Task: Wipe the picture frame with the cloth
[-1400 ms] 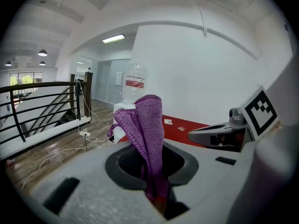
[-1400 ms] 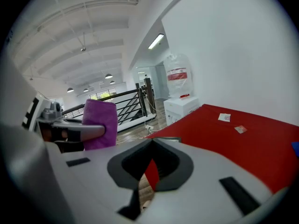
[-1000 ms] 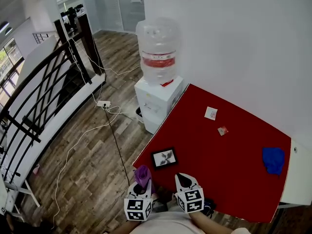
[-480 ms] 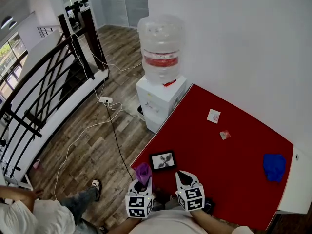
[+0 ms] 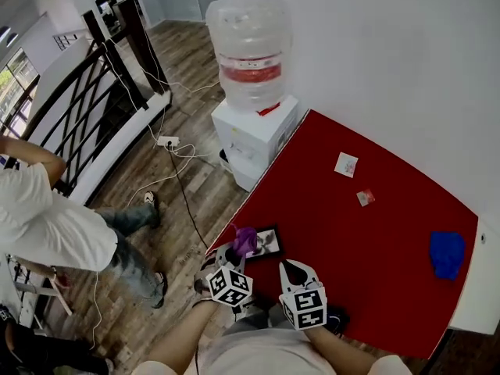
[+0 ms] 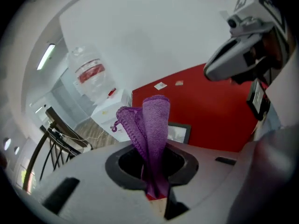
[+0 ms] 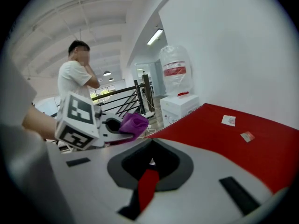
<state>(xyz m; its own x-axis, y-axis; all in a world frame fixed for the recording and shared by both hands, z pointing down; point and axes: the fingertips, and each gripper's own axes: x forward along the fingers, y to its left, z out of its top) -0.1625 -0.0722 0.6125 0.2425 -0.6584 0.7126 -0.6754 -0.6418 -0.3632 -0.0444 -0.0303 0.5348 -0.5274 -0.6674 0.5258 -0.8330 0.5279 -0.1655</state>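
Left gripper (image 5: 241,250) clamps a soft, floppy cloth (image 5: 245,240); right gripper (image 5: 293,269) has jaws together, empty. The frame (image 5: 270,244) looks light, rigid, probably slippery: brace its edge.

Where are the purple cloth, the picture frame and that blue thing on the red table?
Purple knitted cloth (image 6: 156,120): left gripper view, its folded upright middle.
Black-rimmed picture frame (image 5: 271,243): head view, its right half.
Crumpled blue cloth (image 5: 447,253): head view, its centre.

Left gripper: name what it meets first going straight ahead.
Probably the black picture frame on the red table, touched first by the purple knitted cloth the left gripper holds; depth unclear.
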